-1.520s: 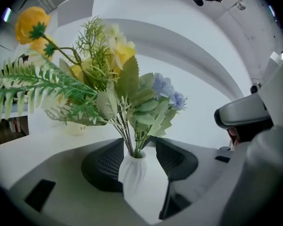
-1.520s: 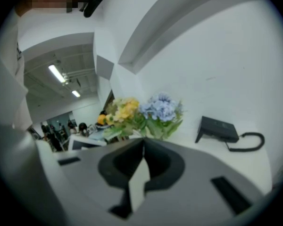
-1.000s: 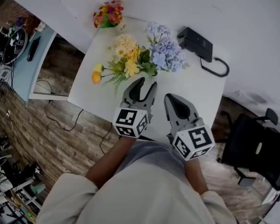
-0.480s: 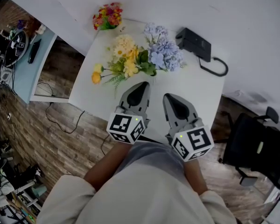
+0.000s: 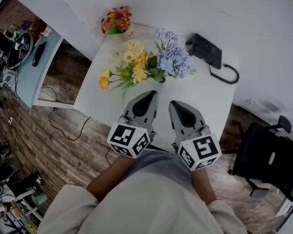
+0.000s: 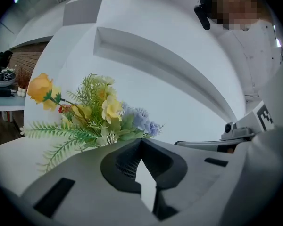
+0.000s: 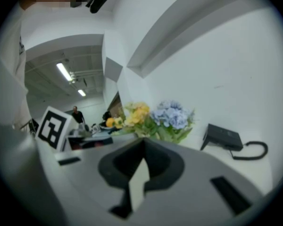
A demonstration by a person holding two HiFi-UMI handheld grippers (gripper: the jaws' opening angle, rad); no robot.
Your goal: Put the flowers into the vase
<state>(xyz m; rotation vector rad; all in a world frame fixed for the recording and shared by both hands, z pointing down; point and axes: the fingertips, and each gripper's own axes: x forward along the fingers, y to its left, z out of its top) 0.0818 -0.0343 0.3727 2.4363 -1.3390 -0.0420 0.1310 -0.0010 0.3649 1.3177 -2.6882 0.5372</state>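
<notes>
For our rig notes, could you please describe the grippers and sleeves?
The left gripper and right gripper are grey, with tapered jaws, dark recesses and a white cube bearing black square markers. The sleeves are pale beige. The left's jaws have just closed, empty.

Office, white desk (image 5: pixel 201 95), black swivel chair (image 5: pixel 264 161), strip lights (image 7: pixel 64 71)

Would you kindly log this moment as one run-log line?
left gripper: just closed, shut, empty | right gripper: shut, empty | flowers: on table, beyond both grippers
</notes>
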